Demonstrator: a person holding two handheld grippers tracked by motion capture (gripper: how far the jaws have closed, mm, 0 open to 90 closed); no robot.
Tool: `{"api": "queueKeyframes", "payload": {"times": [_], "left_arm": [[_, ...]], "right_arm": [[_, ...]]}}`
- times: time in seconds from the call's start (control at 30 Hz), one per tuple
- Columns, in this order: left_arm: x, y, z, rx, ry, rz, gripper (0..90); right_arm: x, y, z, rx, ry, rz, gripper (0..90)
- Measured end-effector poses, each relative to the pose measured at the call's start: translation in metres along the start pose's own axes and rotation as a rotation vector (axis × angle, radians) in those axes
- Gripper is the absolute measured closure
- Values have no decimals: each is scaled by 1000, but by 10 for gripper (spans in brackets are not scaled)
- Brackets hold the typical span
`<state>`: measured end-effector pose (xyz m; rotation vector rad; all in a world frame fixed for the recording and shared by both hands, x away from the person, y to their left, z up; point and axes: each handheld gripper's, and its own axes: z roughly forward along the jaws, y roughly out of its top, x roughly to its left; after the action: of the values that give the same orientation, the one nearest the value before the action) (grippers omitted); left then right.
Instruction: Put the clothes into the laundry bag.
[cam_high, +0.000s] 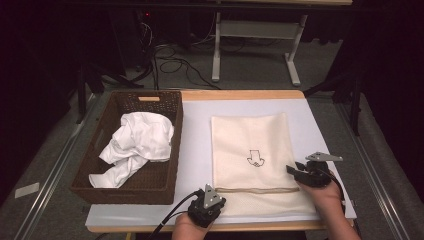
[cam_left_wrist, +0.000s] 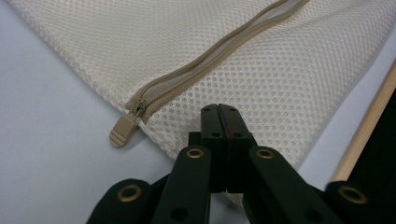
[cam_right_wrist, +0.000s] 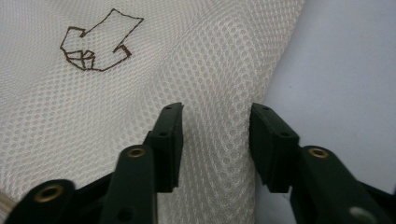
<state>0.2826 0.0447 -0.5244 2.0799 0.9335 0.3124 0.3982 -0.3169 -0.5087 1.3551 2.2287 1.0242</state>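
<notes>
My left gripper (cam_high: 206, 199) sits closest, at the near edge of the table, over the near-left corner of the mesh laundry bag (cam_high: 252, 145). In the left gripper view its jaws are clenched flat together, tips (cam_left_wrist: 218, 122) resting on the mesh just below the zipper; whether a fold of mesh is pinched between them I cannot tell. The zipper pull (cam_left_wrist: 122, 131) lies just beside the tips, off the bag's edge on the pale blue mat (cam_high: 197, 145).

My right gripper (cam_high: 300, 170) is at the bag's right edge, near the table's near-right corner. In the right gripper view its jaws stand apart with a raised ridge of mesh (cam_right_wrist: 215, 126) between them; the pads are close to the fabric, not clearly pressing it.

The bag lies flat on the mat, centre-right of the table, zipper toward the near edge, a brown arrow mark (cam_high: 255, 158) at its middle.

A brown wicker basket (cam_high: 95, 150) stands along the table's left edge, holding crumpled white cloth (cam_high: 137, 145).
</notes>
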Motion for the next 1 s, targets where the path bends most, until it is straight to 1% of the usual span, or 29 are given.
{"api": "queueKeyframes", "payload": {"times": [0.03, 0.07, 0.1, 0.13, 0.23, 0.27, 0.3, 0.33, 0.37, 0.43, 0.47, 0.5, 0.53, 0.63, 0.77, 0.9, 0.93, 0.97, 1.0], "left_arm": [[0, 0, 0, 1, 0, 2, 898], [0, 1, 0, 6, 1, 7, 899], [0, 2, 0, 12, 4, 12, 900], [0, 3, 1, 16, 10, 16, 900], [5, 8, 4, 21, 36, 25, 900], [7, 11, 6, 28, 48, 32, 900], [9, 14, 8, 32, 64, 41, 900], [11, 17, 11, 39, 75, 53, 900], [14, 20, 14, 42, 78, 57, 900], [16, 26, 19, 48, 82, 63, 900], [17, 28, 22, 51, 92, 76, 900], [18, 31, 25, 51, 99, 86, 900], [20, 33, 27, 50, 101, 89, 900], [27, 40, 35, 48, 124, 92, 900], [38, 46, 42, 31, 148, 60, 899], [43, 46, 42, 24, 155, 36, 898], [44, 46, 40, 20, 153, 29, 897], [45, 45, 38, 12, 143, 10, 890], [46, 44, 35, -3, 125, -14, 834]], "right_arm": [[0, 0, 0, 0, 0, 0, 699], [-2, 0, -1, 1, 2, 10, 790], [-3, 0, -2, -3, 10, 10, 838], [-4, 0, -3, 0, 23, 12, 860], [-4, -1, -7, -9, 27, 8, 870], [-5, -2, -9, -14, 24, 7, 870], [-5, -3, -11, -13, 22, 20, 870], [-7, -5, -13, -21, 21, 14, 869], [-8, -7, -15, -24, 25, 28, 867], [-12, -10, -19, -25, 23, 36, 868], [-14, -12, -22, -32, 11, 41, 871], [-14, -12, -22, -32, 11, 41, 871], [-15, -13, -23, -38, 5, 45, 872], [-17, -14, -25, -53, -4, 59, 872], [-17, -12, -26, -73, -4, 68, 871], [-14, -12, -28, -75, 10, 65, 868], [-13, -13, -29, -75, 13, 67, 865], [-12, -14, -30, -75, 18, 66, 859], [-11, -15, -30, -68, 22, 73, 833]]}}
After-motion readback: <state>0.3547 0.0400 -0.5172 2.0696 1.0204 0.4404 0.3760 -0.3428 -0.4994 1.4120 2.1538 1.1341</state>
